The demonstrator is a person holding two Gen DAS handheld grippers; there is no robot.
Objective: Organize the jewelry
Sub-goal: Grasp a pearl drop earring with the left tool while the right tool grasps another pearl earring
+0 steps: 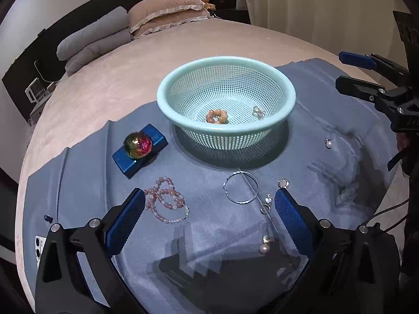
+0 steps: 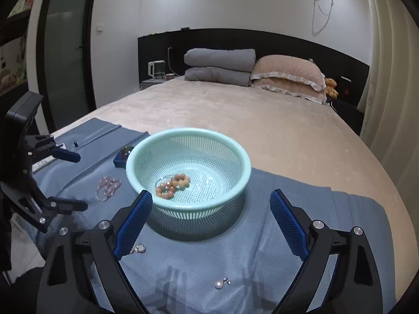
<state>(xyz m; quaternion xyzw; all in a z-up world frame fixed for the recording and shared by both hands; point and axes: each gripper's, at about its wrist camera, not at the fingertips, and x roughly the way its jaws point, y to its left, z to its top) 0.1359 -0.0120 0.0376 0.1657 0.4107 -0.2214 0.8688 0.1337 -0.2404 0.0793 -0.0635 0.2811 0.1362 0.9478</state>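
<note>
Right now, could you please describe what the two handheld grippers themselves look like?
Both match. The left gripper and the right gripper have glossy black angular frames with triangular cut-outs and silver round bolt heads at the joints. Each finger carries a long blue pad with a fine dotted grip texture. Faint embossed lettering, not legible, marks the right gripper's body in the left wrist view, where thin dark cables trail nearby.

Dim overhead light, soft shadows, fisheye-warped edges

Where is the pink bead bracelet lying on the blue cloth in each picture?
Left wrist view: the pale pink beaded bracelet lies low and left of centre, just beside the left gripper's left finger.
Right wrist view: it lies at the left, left of the basket.
Shared landmark: the mint-green perforated plastic basket, standing on the blue cloth.
</note>
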